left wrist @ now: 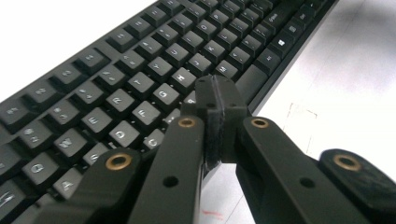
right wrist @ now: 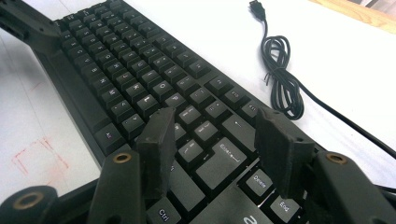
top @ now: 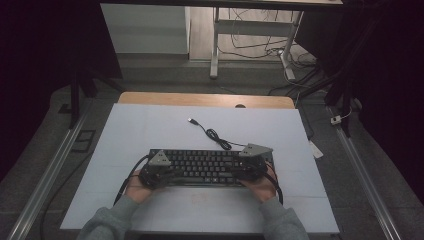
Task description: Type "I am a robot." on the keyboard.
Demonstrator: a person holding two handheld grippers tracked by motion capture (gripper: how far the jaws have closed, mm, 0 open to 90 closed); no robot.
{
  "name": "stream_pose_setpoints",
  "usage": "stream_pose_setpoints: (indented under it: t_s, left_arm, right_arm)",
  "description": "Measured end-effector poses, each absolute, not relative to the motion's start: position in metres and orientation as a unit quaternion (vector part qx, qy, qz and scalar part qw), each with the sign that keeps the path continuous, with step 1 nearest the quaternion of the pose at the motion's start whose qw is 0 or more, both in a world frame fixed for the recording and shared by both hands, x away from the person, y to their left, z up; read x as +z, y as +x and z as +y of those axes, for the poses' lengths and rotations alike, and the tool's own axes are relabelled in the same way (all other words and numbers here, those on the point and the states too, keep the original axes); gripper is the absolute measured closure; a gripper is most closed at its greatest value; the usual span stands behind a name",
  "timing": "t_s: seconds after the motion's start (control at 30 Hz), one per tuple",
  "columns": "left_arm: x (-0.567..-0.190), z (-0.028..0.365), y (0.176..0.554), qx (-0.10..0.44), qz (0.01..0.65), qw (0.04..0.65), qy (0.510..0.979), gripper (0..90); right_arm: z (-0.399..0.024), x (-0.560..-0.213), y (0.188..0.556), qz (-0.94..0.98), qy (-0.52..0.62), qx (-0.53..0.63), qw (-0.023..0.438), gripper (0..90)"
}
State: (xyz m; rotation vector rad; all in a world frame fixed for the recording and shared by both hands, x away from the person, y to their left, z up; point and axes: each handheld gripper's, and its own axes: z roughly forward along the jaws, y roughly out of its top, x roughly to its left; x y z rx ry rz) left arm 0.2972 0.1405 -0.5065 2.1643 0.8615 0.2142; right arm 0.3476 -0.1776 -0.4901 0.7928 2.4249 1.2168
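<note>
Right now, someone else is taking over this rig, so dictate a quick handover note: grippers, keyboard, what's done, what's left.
Left gripper: shut, nothing between its jaws, tips over the keyboard's lower key rows near the space bar; contact can't be confirmed.
Right gripper: open, jaws apart above the keys around Enter, holding nothing.
The keyboard lies flat on the white mat, its cable coiled behind it, plug loose and unconnected.
Done: both grippers are positioned at the keyboard's ends.
Left: probably pressing keys; no press is evident.

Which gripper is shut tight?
The left gripper: its jaws press together over the keyboard. The right gripper has a wide gap between its jaws.
</note>
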Motion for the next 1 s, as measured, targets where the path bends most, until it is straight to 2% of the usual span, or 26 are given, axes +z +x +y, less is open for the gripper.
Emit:
stream_pose_setpoints:
  t_s: [1.0]
  left_arm:
    - [-0.523,0.121,0.299,0.087,0.329,0.369,0.865,88.4]
  right_arm:
    - [-0.177,-0.491,0.348,0.85,0.277,0.42,0.158,47.7]
